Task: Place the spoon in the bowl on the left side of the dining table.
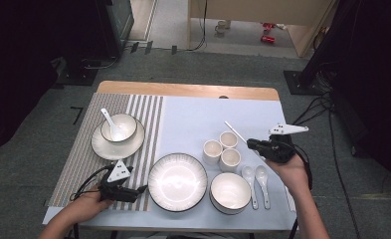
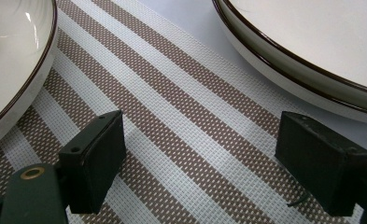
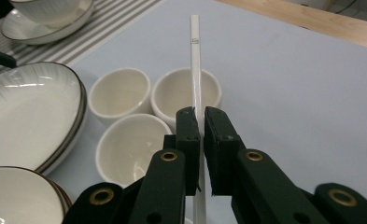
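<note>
Right gripper (image 3: 200, 122) around chopstick (image 3: 195, 60)

Left hand-held gripper (image 2: 200, 161) seen along its two black jaws, which stand wide apart with nothing between them. Below and ahead of the jaws lies a woven placemat (image 2: 181, 126) with brown and white stripes. A dark-rimmed white plate (image 2: 312, 51) lies ahead to its right, a dark-rimmed white saucer (image 2: 13, 60) ahead to its left.

Grey carpet (image 1: 193, 64) lay around my wooden table (image 1: 188, 90); dark stands (image 1: 302, 79) flanked it, and red cans (image 1: 268, 38) sat beyond.
</note>
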The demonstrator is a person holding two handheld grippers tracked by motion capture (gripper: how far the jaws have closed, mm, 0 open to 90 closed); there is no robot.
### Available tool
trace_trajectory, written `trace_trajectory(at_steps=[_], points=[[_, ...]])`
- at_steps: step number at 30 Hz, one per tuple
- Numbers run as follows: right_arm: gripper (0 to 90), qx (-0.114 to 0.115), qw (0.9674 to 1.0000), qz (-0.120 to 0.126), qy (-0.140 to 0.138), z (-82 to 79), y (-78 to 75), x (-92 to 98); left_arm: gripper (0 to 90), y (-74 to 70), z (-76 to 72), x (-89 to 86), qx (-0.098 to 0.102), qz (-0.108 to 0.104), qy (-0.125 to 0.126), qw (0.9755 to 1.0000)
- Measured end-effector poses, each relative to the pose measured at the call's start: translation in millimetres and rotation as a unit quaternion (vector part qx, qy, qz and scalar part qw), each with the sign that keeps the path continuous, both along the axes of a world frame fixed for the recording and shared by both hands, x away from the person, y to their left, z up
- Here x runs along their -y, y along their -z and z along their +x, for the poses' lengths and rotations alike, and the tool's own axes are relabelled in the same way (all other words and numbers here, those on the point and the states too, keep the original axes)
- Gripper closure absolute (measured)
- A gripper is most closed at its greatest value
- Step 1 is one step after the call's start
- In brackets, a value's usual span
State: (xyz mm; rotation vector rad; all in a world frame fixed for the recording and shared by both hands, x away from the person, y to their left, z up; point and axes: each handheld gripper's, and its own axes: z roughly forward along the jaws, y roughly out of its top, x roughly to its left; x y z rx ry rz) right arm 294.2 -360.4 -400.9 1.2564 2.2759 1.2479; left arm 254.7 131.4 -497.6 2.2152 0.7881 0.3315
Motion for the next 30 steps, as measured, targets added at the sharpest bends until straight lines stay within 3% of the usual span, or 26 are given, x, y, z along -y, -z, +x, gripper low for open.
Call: trace_trajectory(at_steps=[11, 16, 30], points=[[85.1, 0.006, 0.9987, -0.007, -0.050, 6.0, -21.2, -25.3, 16.1, 0.1, -0.1, 0.2, 0.000, -0.002, -0.001, 1.0000], [85.1, 0.002, 0.9971, 0.012, -0.075, 9.6, -27.8, -35.4, 16.1, 0.0, 0.1, -0.2, 0.000, 0.000, 0.000, 1.0000], [85.2, 0.008, 0.9931, -0.002, -0.117, 14.8, -48.9, -65.6, 16.1, 0.0, 0.0, -0.1, 0.000, -0.001, 0.000, 1.0000]])
